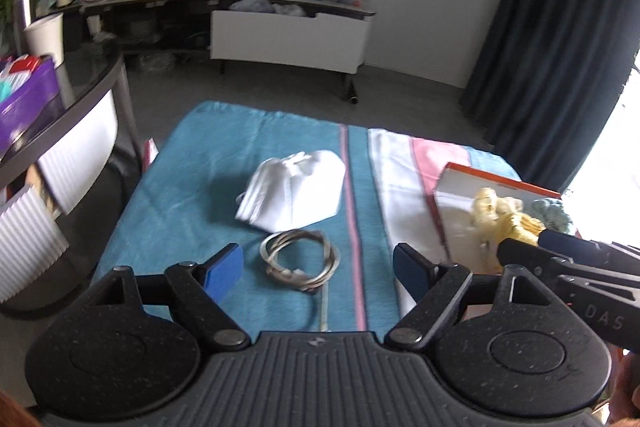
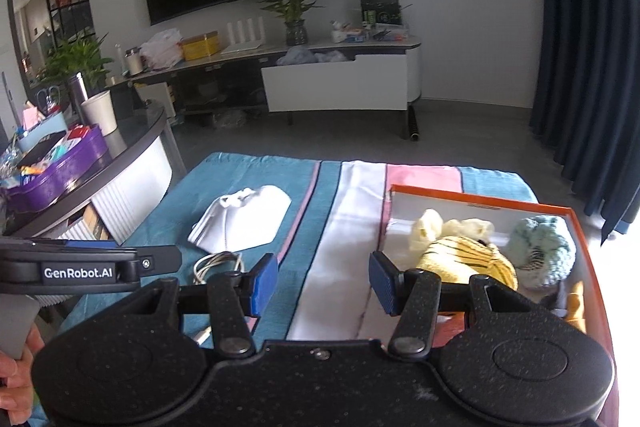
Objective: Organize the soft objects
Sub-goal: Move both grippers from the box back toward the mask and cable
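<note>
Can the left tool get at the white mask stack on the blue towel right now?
Probably yes. The left tool is open and empty, and only the coiled cable lies between it and the white mask stack.

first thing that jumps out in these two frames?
The orange-rimmed box at the right end of the striped towel, already holding a yellow striped plush and a pale blue fluffy one. Left of it, a stack of white masks lies loose on the teal part, with a coiled cable just in front. Both the left gripper and the right gripper are open and empty.
</note>
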Tool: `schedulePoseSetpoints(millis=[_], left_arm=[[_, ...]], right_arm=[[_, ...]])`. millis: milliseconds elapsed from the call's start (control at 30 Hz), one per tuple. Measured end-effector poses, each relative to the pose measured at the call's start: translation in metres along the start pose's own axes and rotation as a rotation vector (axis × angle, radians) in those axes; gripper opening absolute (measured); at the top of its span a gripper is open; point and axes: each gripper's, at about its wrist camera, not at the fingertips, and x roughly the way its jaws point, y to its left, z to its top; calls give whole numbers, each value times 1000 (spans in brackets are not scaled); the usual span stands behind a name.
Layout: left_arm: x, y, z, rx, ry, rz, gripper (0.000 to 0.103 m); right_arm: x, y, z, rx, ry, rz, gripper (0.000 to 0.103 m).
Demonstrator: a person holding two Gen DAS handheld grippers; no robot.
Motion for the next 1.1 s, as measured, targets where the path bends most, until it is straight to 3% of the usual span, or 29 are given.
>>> schedulePoseSetpoints(millis=[300,1100], left_arm=[[9,24,-10,-35,22,22,85],[64,14,-15,-10,80,29,91]], right_arm=[[15,15,-5,-28,30,29,62],[52,11,-6,-38,74,32,62]])
